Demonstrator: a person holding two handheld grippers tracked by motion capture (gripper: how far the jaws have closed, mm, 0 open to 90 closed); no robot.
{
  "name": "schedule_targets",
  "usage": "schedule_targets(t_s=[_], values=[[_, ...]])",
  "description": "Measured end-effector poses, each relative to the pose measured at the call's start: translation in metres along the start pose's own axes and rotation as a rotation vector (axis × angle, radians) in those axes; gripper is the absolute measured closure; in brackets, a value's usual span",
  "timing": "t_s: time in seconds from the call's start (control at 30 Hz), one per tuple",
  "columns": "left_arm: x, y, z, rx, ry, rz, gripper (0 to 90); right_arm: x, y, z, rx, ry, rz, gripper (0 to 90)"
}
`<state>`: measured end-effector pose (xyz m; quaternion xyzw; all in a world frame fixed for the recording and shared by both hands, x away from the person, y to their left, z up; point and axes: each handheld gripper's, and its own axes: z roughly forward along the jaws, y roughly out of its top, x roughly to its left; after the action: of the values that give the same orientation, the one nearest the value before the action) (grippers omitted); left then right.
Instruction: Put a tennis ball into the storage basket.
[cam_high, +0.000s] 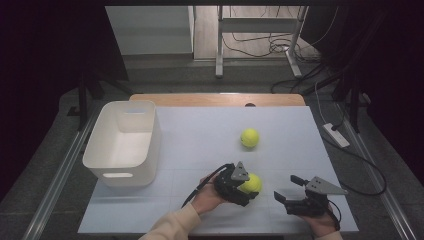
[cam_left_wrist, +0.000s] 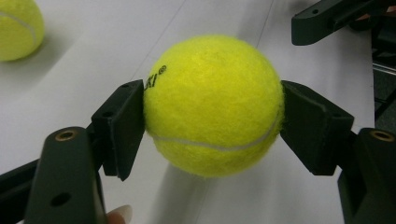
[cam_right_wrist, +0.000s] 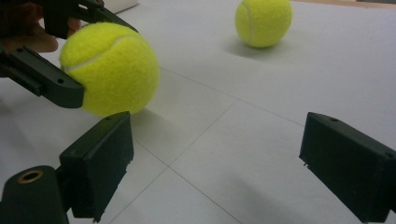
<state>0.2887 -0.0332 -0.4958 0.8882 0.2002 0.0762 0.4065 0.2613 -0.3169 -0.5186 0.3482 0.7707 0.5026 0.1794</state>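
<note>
A yellow tennis ball (cam_high: 252, 183) lies at the near middle of the white table, and my left gripper (cam_high: 250, 187) is shut on it from the left. In the left gripper view both black pads press the sides of the ball (cam_left_wrist: 214, 105), which rests just over the table. A second tennis ball (cam_high: 249, 138) sits free farther back, also seen as the ball (cam_left_wrist: 16, 28) at the upper left. My right gripper (cam_high: 286, 187) stands open to the right of the held ball, nothing between its jaws (cam_right_wrist: 215, 172). From it I see the held ball (cam_right_wrist: 109, 70) and the free ball (cam_right_wrist: 263, 21).
A white plastic bin (cam_high: 140, 172) stands at the table's left side, nothing visible inside it. The white table sheet (cam_high: 210, 130) stretches between bin and balls. Cables and a metal stand lie on the floor beyond the far edge.
</note>
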Motion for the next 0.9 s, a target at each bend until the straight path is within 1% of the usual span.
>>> schedule_targets(t_s=[0.07,0.2,0.37,0.5,0.63,0.7,0.87,0.9], values=[[0.0,-0.001,-0.001,-0.001,0.005,0.002,27.2,0.0,0.0,0.0,0.0,0.0,0.0,9.7],[0.001,-0.005,-0.006,0.001,0.029,0.016,27.1,0.001,0.0,0.0,0.003,0.002,-0.005,9.8],[0.003,-0.008,-0.01,-0.011,0.041,0.014,27.1,0.001,0.0,0.001,0.006,0.001,-0.005,9.8],[0.004,-0.011,-0.016,-0.025,0.054,0.004,27.1,0.001,0.0,0.001,0.005,0.002,-0.006,9.8],[0.006,-0.012,-0.021,-0.033,0.063,0.007,27.1,0.002,0.0,0.001,0.006,0.002,-0.004,9.8],[0.007,-0.013,-0.025,-0.045,0.069,-0.004,27.1,0.003,0.0,0.001,0.005,0.004,-0.005,9.7],[0.011,-0.017,-0.033,-0.055,0.082,-0.016,27.1,0.003,0.001,0.002,0.004,0.005,-0.011,9.8],[0.014,-0.019,-0.037,-0.06,0.09,-0.022,27.1,0.003,0.001,0.001,0.003,0.004,-0.008,9.7]])
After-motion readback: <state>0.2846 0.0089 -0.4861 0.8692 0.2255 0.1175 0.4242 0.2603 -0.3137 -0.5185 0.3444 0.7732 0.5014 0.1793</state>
